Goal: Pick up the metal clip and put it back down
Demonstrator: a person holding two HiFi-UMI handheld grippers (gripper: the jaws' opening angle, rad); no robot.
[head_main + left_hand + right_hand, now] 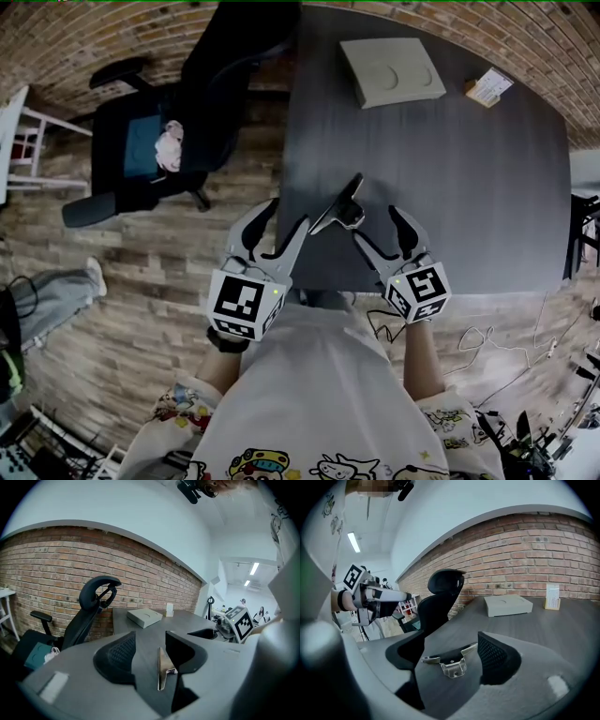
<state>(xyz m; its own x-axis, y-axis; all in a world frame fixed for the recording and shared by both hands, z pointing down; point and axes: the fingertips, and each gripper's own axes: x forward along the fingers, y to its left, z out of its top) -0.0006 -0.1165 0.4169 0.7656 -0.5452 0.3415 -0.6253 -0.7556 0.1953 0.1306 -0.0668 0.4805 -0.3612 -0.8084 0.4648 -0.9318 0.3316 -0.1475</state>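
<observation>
The metal clip (pixel 339 208) lies on the dark grey table (pixel 469 187) near its front edge, its long lever pointing away from me. My left gripper (pixel 284 217) stands open just left of it, and my right gripper (pixel 377 227) stands open just to its right. In the left gripper view the clip (pixel 161 667) shows edge-on ahead, between the open jaws of the left gripper (pixel 150 644). In the right gripper view the clip (pixel 450 660) lies side-on between the open jaws of the right gripper (pixel 447 644). Neither gripper touches it.
A flat grey box (pixel 391 71) and a small card stand (pixel 487 88) sit at the table's far side. A black office chair (pixel 159 141) stands left of the table on the wood floor. Cables (pixel 506 352) lie on the floor at right.
</observation>
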